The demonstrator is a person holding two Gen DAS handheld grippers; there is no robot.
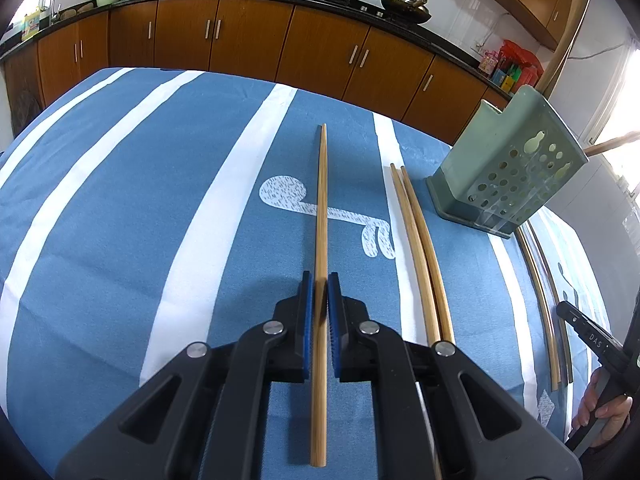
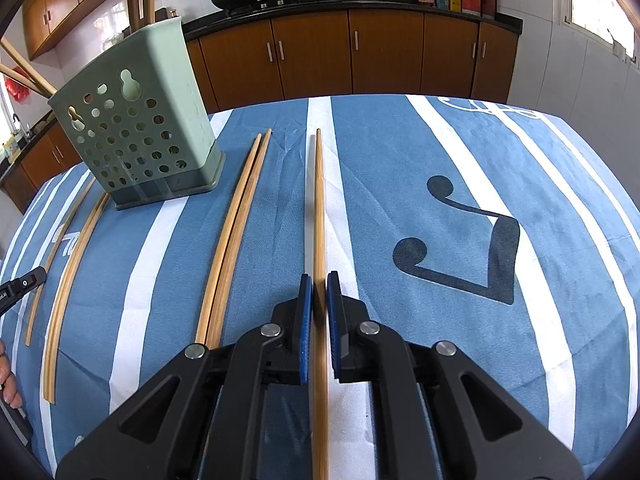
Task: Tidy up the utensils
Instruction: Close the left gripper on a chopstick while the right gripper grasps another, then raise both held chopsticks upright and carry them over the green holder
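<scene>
Left gripper (image 1: 319, 292): fingers narrow around one chopstick (image 1: 321, 200); contact not sure.
Right gripper (image 2: 319, 292): same, around another chopstick (image 2: 319, 208).
Where: both chopsticks over the blue cloth (image 1: 120, 200), the green holder (image 1: 508, 168) near.
Handling: light, stiff, smooth, likely slippery.
Hold: near the thick end, pads square on.

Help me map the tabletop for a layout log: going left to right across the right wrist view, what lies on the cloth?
Two separate chopsticks → green perforated holder → chopstick pair → chopsticks between the right gripper fingers → dark note print.
</scene>
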